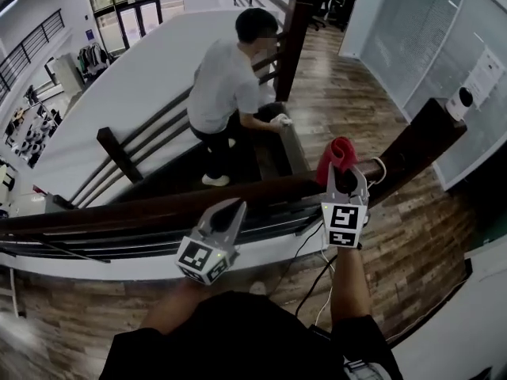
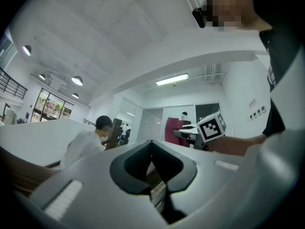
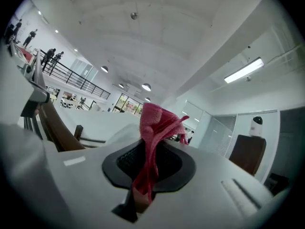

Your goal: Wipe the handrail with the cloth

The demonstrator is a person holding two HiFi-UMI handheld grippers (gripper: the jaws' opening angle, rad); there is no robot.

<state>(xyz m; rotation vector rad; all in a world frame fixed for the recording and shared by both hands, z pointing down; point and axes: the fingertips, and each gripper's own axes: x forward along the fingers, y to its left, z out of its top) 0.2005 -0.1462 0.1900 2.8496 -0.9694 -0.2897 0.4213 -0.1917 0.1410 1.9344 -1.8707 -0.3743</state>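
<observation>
right gripper view shows my right gripper [image 3: 145,163] clenched on a thin fold of the red cloth [image 3: 155,123] by the handrail [image 1: 142,209], so rubbing could tug it free; my left gripper [image 1: 232,208] is pressed together, empty.

wood plank floor [image 1: 333,93], white wall [image 1: 142,77], glass doors [image 1: 135,18], round ceiling lamps [image 2: 77,80] lit.

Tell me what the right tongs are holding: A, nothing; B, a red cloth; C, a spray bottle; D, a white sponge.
B: the right gripper view shows the red cloth pinched between the closed jaws of the right tongs, its loose end sticking up past them.
</observation>
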